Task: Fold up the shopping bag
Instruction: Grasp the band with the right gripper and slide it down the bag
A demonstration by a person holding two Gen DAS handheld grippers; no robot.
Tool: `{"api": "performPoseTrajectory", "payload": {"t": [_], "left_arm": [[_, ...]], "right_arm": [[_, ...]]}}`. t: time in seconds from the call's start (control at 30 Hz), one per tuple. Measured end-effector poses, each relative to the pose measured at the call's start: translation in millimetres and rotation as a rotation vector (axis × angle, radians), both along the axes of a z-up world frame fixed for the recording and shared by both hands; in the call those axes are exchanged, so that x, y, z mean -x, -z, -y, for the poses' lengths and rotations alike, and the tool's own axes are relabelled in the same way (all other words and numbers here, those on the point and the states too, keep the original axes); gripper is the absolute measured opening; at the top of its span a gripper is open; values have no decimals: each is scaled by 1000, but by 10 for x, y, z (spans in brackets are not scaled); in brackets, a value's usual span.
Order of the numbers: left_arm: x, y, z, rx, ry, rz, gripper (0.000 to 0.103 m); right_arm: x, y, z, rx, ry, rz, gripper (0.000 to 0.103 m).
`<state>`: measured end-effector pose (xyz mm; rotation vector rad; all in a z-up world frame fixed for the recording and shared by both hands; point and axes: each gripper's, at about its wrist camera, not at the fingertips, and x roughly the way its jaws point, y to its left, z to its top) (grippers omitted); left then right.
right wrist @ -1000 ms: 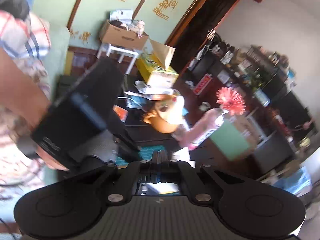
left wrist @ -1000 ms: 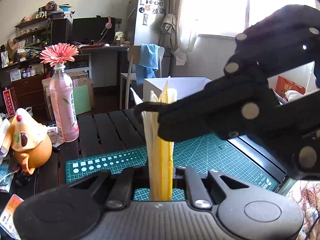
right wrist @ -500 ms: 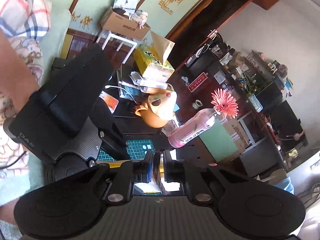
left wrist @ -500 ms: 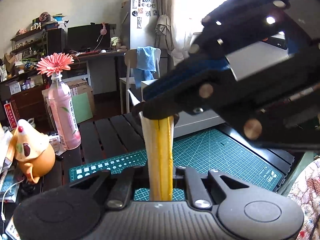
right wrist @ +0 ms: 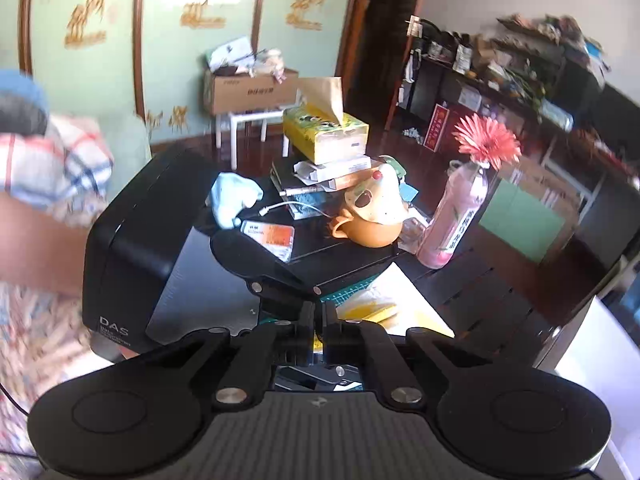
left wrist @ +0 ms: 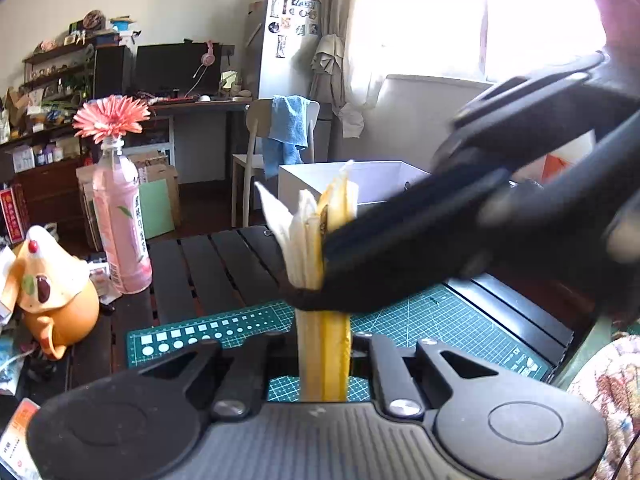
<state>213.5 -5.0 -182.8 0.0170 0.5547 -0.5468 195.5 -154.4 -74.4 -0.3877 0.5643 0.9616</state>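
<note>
Left gripper (left wrist: 323,356): closed on the bag (left wrist: 320,248), which stands upright as a narrow strip above the mat (left wrist: 436,316).
Right gripper (right wrist: 319,330): nearly closed, pinching the strip higher up.
Handling: likely light, limp, slippery; best gripped across the pleats.
Nearby: bottle (left wrist: 120,228) left, box (left wrist: 380,178) far, neither in the way.

The left wrist camera sits low, close over the green mat (left wrist: 420,320). It looks across the dark table toward the pink bottle (left wrist: 120,236) and the far window. The right wrist camera sits higher. It looks down and sideways at that bottle (right wrist: 456,220) from its other side. Both views share the bottle and the orange teapot (left wrist: 52,304).
</note>
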Motion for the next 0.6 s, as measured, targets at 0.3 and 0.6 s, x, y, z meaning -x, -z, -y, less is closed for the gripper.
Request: {"api": "performPoseTrajectory", "payload": {"t": [0.3, 0.6], "left_arm": [[-275, -71, -392, 314, 186, -215, 11], [-357, 4, -376, 361, 275, -312, 11]], "right_arm": [[203, 57, 313, 317, 2, 347, 27], [465, 398, 43, 515, -206, 553, 21]]}}
